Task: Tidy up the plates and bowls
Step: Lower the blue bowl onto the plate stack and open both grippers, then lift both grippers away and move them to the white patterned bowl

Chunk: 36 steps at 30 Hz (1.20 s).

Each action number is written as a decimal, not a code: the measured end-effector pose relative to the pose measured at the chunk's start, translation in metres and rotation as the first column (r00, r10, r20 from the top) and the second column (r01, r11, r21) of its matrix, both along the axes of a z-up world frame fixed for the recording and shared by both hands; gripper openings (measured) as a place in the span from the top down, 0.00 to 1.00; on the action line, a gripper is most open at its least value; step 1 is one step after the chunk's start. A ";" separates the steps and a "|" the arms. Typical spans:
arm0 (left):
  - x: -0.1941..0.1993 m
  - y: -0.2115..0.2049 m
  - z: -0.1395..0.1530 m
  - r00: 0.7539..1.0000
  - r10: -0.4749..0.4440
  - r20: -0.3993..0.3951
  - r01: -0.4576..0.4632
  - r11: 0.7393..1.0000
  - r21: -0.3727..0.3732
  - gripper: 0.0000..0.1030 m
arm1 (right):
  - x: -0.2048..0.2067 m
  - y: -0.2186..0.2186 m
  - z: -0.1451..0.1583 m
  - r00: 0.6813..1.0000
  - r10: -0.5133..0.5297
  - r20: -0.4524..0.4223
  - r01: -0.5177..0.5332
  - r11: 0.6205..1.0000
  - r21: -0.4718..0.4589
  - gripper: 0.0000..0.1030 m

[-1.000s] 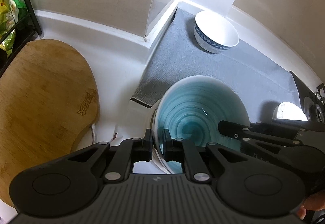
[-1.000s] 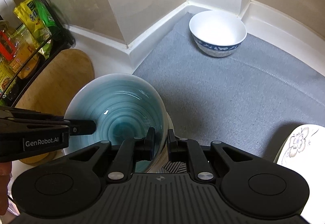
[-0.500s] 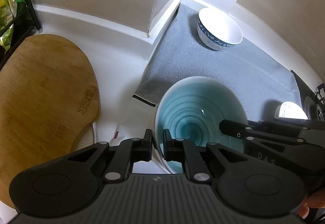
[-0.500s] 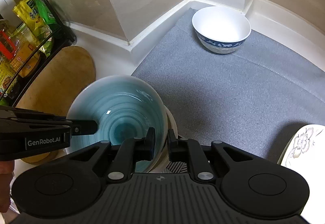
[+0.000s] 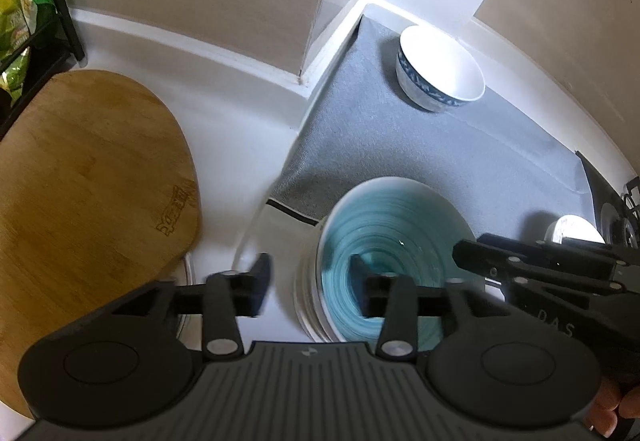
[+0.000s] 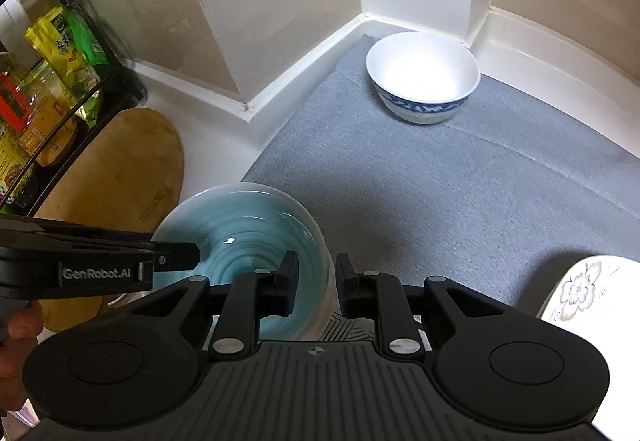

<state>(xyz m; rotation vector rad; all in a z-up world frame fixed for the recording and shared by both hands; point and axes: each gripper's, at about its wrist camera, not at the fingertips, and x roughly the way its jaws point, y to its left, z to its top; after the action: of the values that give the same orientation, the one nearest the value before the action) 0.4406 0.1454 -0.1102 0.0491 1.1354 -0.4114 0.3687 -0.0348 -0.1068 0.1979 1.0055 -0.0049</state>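
Observation:
A teal bowl rests in a stack of white dishes at the near corner of the grey mat. My left gripper straddles the bowl's left rim. Its jaws are opening wide, one finger outside and one inside, and neither touches the rim. My right gripper straddles the right rim. Its jaws are opening a little, and the pads stand just off the rim. A white bowl with a blue band stands upright in the far corner of the mat.
A floral plate lies at the right edge. A wooden cutting board covers the white counter on the left. Beyond it is a black rack with food packets. Walls enclose the back. A black stove edge is at the right.
My left gripper's jaws have sprung apart off the teal bowl's rim. The right jaws have widened slightly. The bowl now sits lower on the stack. Neither hand has shifted.

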 end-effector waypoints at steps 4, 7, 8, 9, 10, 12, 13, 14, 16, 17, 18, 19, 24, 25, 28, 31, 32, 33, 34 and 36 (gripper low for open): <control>-0.004 0.004 0.009 0.999 0.008 0.050 -0.008 1.000 -0.010 0.13 | -0.009 0.000 0.005 1.000 -0.006 0.012 0.006 1.000 -0.003 0.53; -0.008 0.006 0.016 0.997 0.017 0.071 -0.016 1.000 -0.013 0.09 | -0.021 0.002 0.012 0.999 0.008 0.041 -0.008 1.000 -0.013 0.43; -0.010 0.007 0.018 0.997 0.018 0.078 -0.017 1.000 -0.010 0.09 | -0.025 0.002 0.014 0.999 0.011 0.052 -0.010 1.000 -0.019 0.41; -0.011 0.006 0.020 0.996 0.017 0.087 -0.016 1.000 -0.006 0.09 | -0.029 0.002 0.016 0.998 0.012 0.062 -0.010 1.000 -0.026 0.38; -0.014 0.006 0.022 0.995 0.015 0.098 -0.015 1.000 -0.002 0.09 | -0.032 0.002 0.018 0.998 0.012 0.067 -0.010 0.999 -0.033 0.37; -0.019 0.005 0.026 0.993 0.015 0.116 -0.016 1.000 0.004 0.07 | -0.038 0.000 0.021 0.997 0.004 0.077 0.000 0.999 -0.041 0.35; -0.022 0.004 0.027 0.992 0.013 0.122 -0.014 1.000 0.006 0.07 | -0.040 -0.001 0.023 0.997 -0.001 0.080 0.005 0.999 -0.041 0.34; -0.024 0.002 0.029 0.992 0.010 0.126 -0.011 1.000 0.008 0.02 | -0.043 -0.003 0.024 0.996 -0.006 0.084 0.010 0.999 -0.041 0.34; -0.032 0.000 0.031 0.989 0.002 0.147 -0.004 1.000 0.011 0.00 | -0.048 -0.004 0.026 0.996 -0.016 0.087 0.019 0.999 -0.041 0.33; -0.035 -0.002 0.032 0.988 -0.003 0.158 0.000 1.000 0.017 0.00 | -0.051 -0.004 0.027 0.996 -0.019 0.089 0.022 0.999 -0.042 0.32; -0.038 -0.003 0.033 0.986 -0.008 0.168 0.005 1.000 0.022 0.00 | -0.053 -0.004 0.028 0.996 -0.022 0.090 0.026 0.999 -0.043 0.31; -0.042 -0.004 0.034 0.984 -0.014 0.176 0.009 1.000 0.026 0.00 | -0.055 -0.003 0.028 0.995 -0.025 0.092 0.030 0.999 -0.045 0.30; -0.052 -0.008 0.039 0.982 -0.030 0.189 0.027 0.999 0.018 0.00 | -0.067 -0.001 0.033 0.994 -0.041 0.103 0.047 0.997 -0.058 0.29; -0.053 -0.009 0.040 0.981 -0.032 0.191 0.030 0.999 0.015 0.00 | -0.069 0.000 0.034 0.994 -0.044 0.105 0.051 0.997 -0.060 0.29; -0.058 -0.011 0.042 0.979 -0.044 0.198 0.042 0.999 0.012 0.00 | -0.076 0.000 0.036 0.992 -0.056 0.110 0.064 0.996 -0.066 0.28; -0.062 -0.014 0.043 0.978 -0.058 0.199 0.058 0.998 0.008 0.00 | -0.083 0.001 0.037 0.991 -0.070 0.114 0.078 0.995 -0.070 0.28; -0.063 -0.015 0.044 0.978 -0.063 0.200 0.063 0.998 0.008 0.00 | -0.085 0.001 0.037 0.991 -0.074 0.115 0.082 0.994 -0.071 0.28; -0.065 -0.016 0.044 0.977 -0.066 0.201 0.066 0.998 0.007 0.00 | -0.087 0.001 0.038 0.990 -0.078 0.116 0.087 0.994 -0.072 0.28; -0.066 -0.016 0.044 0.977 -0.069 0.202 0.070 0.998 0.006 0.00 | -0.088 0.001 0.038 0.990 -0.083 0.117 0.092 0.993 -0.073 0.28; -0.068 -0.017 0.045 0.976 -0.076 0.204 0.077 0.997 0.004 0.00 | -0.093 0.001 0.039 0.989 -0.092 0.119 0.101 0.992 -0.074 0.28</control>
<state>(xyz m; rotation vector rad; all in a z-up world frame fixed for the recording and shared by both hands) 0.3726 0.1289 -0.0655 0.1287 0.9324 -0.4665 0.2761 -0.0341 -0.0682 0.1713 0.8776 -0.1207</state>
